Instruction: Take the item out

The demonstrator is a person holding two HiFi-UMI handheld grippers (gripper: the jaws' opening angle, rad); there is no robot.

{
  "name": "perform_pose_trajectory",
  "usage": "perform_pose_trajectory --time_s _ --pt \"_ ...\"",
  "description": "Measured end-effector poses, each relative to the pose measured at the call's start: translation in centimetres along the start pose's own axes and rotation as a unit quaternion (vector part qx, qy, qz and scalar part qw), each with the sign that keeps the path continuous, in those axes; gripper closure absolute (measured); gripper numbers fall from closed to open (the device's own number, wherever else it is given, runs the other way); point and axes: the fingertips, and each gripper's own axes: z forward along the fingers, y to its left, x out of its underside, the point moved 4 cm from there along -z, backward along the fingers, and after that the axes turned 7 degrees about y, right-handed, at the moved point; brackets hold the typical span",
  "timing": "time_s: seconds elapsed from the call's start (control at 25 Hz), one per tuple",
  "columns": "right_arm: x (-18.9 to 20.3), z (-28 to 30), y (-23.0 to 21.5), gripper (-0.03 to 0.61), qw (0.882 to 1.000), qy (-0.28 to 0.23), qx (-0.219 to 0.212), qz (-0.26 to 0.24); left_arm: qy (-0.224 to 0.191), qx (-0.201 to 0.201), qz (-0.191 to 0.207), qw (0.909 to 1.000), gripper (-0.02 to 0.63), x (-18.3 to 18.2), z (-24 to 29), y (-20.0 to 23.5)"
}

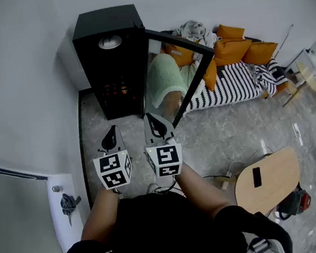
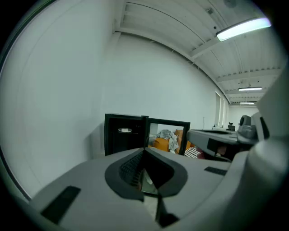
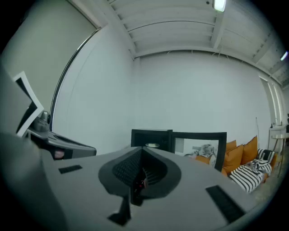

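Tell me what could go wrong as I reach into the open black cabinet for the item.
1. The left gripper and right gripper both have their jaws together. Going in like that would likely shove the small items inside the dark cabinet rather than grasp one.
2. The glass door stands open just right of the right gripper's path to the opening, so a wide swing might knock it.

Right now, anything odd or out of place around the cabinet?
Nothing looks spilled or damaged. The black cabinet has its glass door swung wide open, which suits the task. The left gripper and right gripper are both shut, empty, short of it.
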Motion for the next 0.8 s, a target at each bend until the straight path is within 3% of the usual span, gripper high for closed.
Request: perform_pose_trajectory --time_s 0.28,0.8 --pt "0.2 -0.1 -1.0 0.571 0.999 -0.023 -0.010 0.025 -0.004 -0.011 0.016 0.9998 0.606 0.3 0.5 -1.1" --pt "1.3 -0.3 -2.7 0.571 0.999 -0.019 -0.008 0.032 -0.008 -0.027 -0.001 0.9996 0.606 0.7 0.3 -2.0"
